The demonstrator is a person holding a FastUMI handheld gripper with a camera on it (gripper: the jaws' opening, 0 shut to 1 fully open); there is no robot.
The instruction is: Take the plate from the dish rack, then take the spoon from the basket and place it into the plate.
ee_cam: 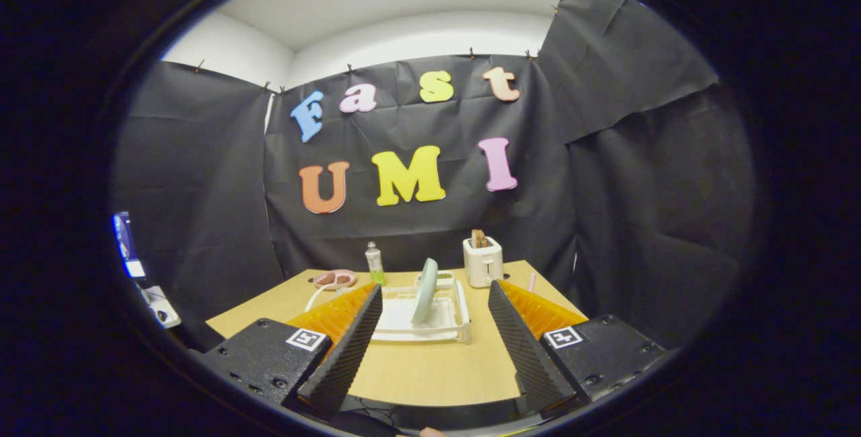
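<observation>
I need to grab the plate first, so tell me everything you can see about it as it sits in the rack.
The plate is pale grey-green, round, with a smooth, glazed-looking surface. It stands on edge, tilted slightly, in the white dish rack on the wooden table, seen almost edge-on. Its lower rim rests in the rack; nothing else visibly touches it. It sits beyond the open claw, roughly centred between the fingers, with a white toaster behind and to one side.

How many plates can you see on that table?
2. A pale green round plate stands on edge in the white dish rack, beyond the open fingers. A small pink plate lies beside the clear bottle.
</observation>
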